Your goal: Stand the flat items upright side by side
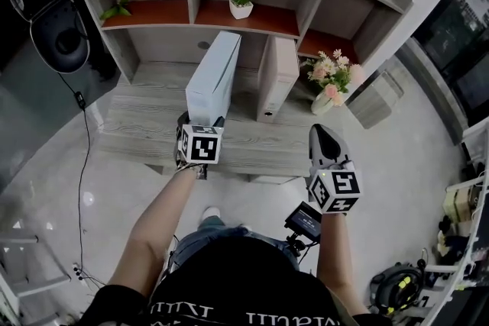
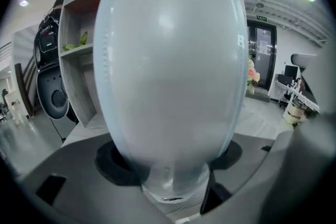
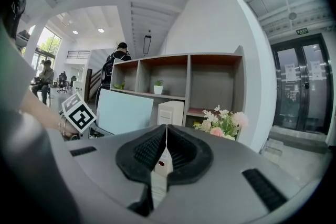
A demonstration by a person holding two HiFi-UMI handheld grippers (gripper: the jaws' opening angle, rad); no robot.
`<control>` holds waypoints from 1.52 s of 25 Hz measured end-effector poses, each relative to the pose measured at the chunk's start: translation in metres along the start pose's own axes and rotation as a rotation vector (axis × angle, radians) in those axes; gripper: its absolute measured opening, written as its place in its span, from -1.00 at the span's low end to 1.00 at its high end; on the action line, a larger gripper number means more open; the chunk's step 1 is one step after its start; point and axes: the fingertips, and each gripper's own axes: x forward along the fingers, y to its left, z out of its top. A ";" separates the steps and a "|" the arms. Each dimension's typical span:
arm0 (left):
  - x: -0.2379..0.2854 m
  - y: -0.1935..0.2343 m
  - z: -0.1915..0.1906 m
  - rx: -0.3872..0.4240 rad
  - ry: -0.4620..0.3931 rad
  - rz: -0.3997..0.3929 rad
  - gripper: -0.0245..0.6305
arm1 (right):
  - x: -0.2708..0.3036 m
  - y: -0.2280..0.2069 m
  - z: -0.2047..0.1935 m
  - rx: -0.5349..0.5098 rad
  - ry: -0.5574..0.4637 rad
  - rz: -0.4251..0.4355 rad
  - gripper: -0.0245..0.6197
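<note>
A pale blue flat box (image 1: 214,76) stands on edge on the grey wooden desk (image 1: 145,130), in front of the shelf unit. My left gripper (image 1: 202,120) is shut on its near end; in the left gripper view the box (image 2: 168,60) fills the picture and both black pads touch its sides. A beige flat box (image 1: 276,76) stands upright just to its right, with a gap between them. My right gripper (image 1: 322,132) hovers shut and empty at the desk's front right, its jaws (image 3: 166,134) pointing toward both boxes (image 3: 123,112) (image 3: 170,112).
A vase of pink flowers (image 1: 332,80) stands at the desk's right end, close to the beige box. The shelf above holds a small potted plant (image 1: 241,4) and green leaves (image 1: 116,10). A black chair (image 1: 57,34) stands to the left. A person stands far off in the right gripper view.
</note>
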 end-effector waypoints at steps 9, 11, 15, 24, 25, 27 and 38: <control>0.025 -0.012 -0.016 -0.011 -0.077 0.012 0.11 | -0.009 -0.003 -0.008 0.003 0.031 -0.022 -0.88; 0.026 -0.013 -0.014 0.005 -0.080 0.003 0.12 | -0.009 -0.003 -0.008 0.003 0.030 -0.023 -0.87; 0.019 -0.019 -0.010 0.064 -0.105 -0.047 0.37 | -0.007 0.002 -0.007 0.004 0.026 -0.014 -0.87; -0.035 -0.017 0.014 0.189 -0.185 -0.225 0.43 | 0.001 0.011 -0.007 0.002 0.023 0.011 -0.88; -0.039 -0.016 0.018 0.206 -0.186 -0.239 0.43 | 0.002 0.012 -0.007 0.001 0.022 0.014 -0.87; -0.045 -0.014 0.023 0.239 -0.176 -0.269 0.42 | 0.004 0.013 -0.005 0.002 0.020 0.018 -0.87; -0.030 -0.031 0.034 0.272 -0.139 -0.265 0.07 | 0.006 0.013 -0.004 0.013 0.020 -0.003 -0.88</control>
